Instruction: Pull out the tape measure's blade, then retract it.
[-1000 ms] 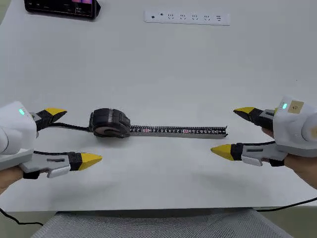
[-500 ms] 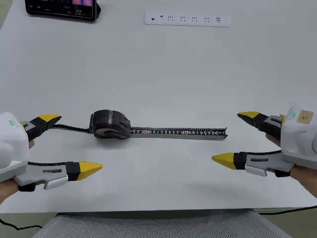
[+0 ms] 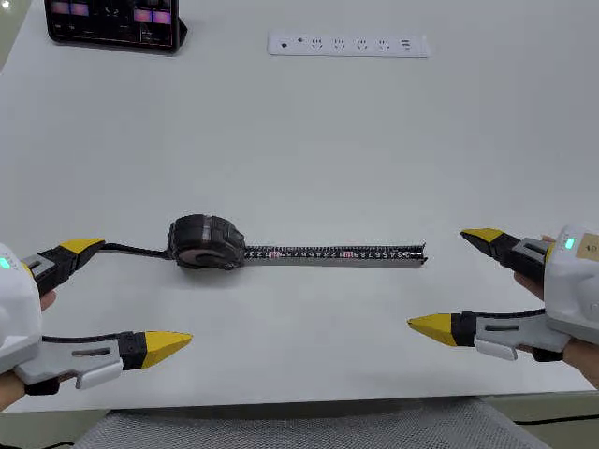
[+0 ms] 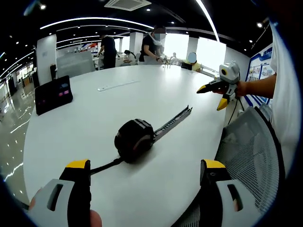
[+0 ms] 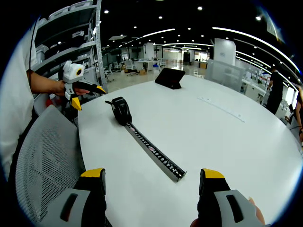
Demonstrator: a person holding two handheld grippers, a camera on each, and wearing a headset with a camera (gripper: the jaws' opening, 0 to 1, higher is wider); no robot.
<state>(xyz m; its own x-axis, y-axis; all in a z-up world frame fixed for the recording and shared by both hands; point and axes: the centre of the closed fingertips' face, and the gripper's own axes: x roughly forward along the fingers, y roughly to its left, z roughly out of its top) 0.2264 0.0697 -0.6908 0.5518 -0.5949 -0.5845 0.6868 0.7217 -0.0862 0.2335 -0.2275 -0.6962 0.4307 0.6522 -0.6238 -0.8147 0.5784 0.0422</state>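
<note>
Left gripper (image 3: 129, 292) hangs at the near left edge of the white table (image 3: 299, 140), jaws spread wide and empty, one tip just beside the end of the black strap (image 3: 131, 248). That strap runs to the tape measure (image 3: 206, 243), lying mid-table with its blade (image 3: 337, 253) drawn out flat toward the right. The right gripper (image 3: 447, 279) sits just past the blade's tip, also wide open, holding nothing. Looks to me like the pull-out is done and retracting is up next: probably steady the case, then let the blade feed back slowly so it doesn't whip.
</note>
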